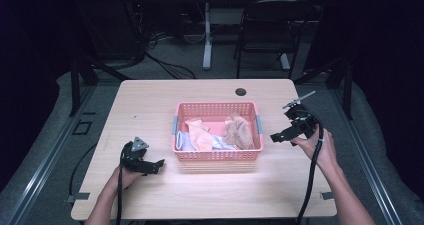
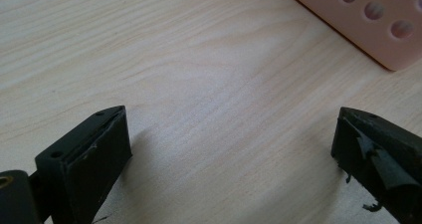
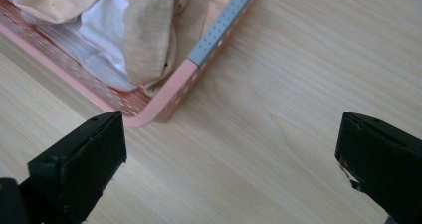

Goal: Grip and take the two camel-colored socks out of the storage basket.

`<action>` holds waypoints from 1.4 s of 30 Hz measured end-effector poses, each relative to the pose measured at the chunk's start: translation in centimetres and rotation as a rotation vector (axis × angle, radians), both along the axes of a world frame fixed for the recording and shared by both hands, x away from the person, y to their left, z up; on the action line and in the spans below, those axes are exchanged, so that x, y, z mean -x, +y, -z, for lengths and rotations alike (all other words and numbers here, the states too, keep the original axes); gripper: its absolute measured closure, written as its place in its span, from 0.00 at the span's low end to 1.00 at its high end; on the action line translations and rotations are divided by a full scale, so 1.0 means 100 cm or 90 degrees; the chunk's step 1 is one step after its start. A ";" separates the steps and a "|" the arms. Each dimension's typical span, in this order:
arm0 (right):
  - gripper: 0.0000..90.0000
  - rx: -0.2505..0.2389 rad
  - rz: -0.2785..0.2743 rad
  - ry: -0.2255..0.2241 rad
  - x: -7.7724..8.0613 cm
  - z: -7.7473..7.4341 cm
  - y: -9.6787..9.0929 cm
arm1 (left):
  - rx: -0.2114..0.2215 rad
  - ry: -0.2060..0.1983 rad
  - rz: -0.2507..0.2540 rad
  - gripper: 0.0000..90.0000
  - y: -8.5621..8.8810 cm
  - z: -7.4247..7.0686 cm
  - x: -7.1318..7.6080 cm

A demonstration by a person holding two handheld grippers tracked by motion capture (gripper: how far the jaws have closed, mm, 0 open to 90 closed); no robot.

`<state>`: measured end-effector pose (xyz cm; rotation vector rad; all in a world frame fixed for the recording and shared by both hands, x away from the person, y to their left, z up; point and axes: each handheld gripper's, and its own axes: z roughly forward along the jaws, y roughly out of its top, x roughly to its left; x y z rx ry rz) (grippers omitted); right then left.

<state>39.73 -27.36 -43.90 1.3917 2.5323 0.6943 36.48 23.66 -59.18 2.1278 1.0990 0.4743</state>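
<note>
A pink plastic basket (image 1: 218,156) sits in the middle of the wooden table (image 1: 150,105). Inside it lie a tan-brown cloth (image 1: 238,131), a peach cloth (image 1: 199,133) and a white cloth (image 1: 187,142). My left gripper (image 1: 155,166) rests low on the table to the left of the basket, open and holding nothing; the left gripper view has the basket's corner (image 2: 378,30) at its upper right. My right gripper (image 1: 280,136) hovers to the right of the basket, open too. The right gripper view looks at the basket's corner (image 3: 169,97), its grey handle (image 3: 224,22) and the tan-brown cloth (image 3: 149,40).
A round cable hole (image 1: 241,91) is in the table near its far edge. Beyond the table stand a dark chair (image 1: 267,30) and a white table leg (image 1: 207,35) on a grey floor with cables. Bare wood lies on both sides of the basket.
</note>
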 end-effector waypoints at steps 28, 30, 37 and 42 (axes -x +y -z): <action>0.00 0.004 -0.118 0.025 -0.031 0.007 0.097 | 0.001 0.000 -0.001 0.02 0.000 0.000 0.000; 0.00 0.000 -0.120 0.035 -0.033 0.012 0.103 | 0.000 0.000 0.000 0.02 0.000 0.000 0.000; 0.16 0.014 -0.117 0.051 -0.038 0.025 0.119 | 0.000 0.000 0.000 0.02 0.000 0.000 0.000; 0.23 0.045 -0.094 0.075 -0.044 0.037 0.122 | 0.000 0.000 0.000 0.02 0.000 0.000 0.000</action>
